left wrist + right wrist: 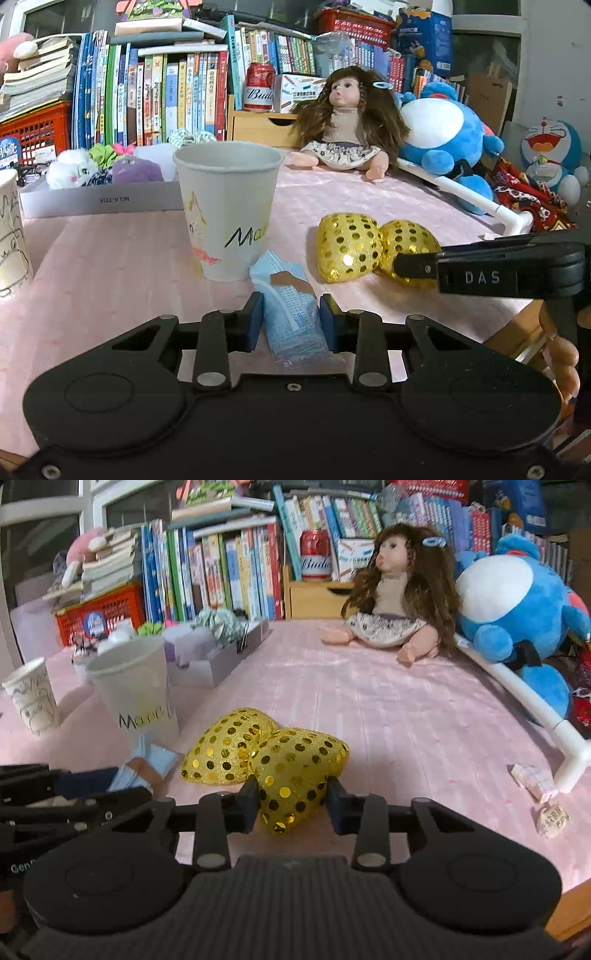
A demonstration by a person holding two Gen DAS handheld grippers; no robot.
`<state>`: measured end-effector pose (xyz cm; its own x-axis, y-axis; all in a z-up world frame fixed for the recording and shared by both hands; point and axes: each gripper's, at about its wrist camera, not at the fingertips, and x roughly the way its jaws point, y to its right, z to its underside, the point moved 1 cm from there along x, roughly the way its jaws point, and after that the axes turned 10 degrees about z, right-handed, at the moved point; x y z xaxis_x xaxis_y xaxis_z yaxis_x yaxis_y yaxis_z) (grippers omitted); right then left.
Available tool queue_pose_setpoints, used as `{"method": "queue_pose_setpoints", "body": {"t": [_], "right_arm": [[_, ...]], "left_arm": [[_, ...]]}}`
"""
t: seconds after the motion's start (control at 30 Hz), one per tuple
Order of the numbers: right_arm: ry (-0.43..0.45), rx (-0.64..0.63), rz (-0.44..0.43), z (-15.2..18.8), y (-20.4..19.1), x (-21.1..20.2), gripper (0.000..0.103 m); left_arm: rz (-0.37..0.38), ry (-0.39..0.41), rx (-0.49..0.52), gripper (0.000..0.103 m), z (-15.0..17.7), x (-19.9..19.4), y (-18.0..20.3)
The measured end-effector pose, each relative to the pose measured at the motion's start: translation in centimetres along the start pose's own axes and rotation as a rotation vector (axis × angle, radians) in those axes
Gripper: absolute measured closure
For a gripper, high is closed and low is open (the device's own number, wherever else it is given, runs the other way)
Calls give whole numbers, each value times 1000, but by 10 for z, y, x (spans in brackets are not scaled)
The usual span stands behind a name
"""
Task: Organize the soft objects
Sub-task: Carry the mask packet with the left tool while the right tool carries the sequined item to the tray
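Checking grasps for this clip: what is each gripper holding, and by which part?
The left gripper pinches the folded blue face mask across its near end. The right gripper squeezes the gold sequin bow by its nearer lobe.

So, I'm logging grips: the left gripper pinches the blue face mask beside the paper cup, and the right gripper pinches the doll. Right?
Not quite. The right gripper pinches the gold sequined bow, not the doll, as the right wrist view shows. The left gripper does pinch the blue face mask beside the paper cup.
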<state>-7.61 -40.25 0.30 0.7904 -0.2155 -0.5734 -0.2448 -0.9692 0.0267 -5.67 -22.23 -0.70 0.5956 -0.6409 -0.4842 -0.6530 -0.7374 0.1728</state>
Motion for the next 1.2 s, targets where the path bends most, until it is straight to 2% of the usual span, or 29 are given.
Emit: {"method": "queue_pose_setpoints", "body": {"t": [0.33,0.5,0.63,0.97,1.2], "right_arm": [[71,60,33,-23,2,-25,63],[100,78,33,-42,-3,-32,63],[128,89,18,-62,-10,-34,62],[145,47,-48,-117,-54,-24,61],[126,52,-101,-145,-89,-1,60]], "left_arm": [[59,45,63,73,-21,-41,2],[95,95,98,73,-43,-74,-5],[119,109,83,73,-67,-93,-24],[17,150,25,72,-132,-116,-100],[-46,130,-45,72,-169,-98,-156]]}}
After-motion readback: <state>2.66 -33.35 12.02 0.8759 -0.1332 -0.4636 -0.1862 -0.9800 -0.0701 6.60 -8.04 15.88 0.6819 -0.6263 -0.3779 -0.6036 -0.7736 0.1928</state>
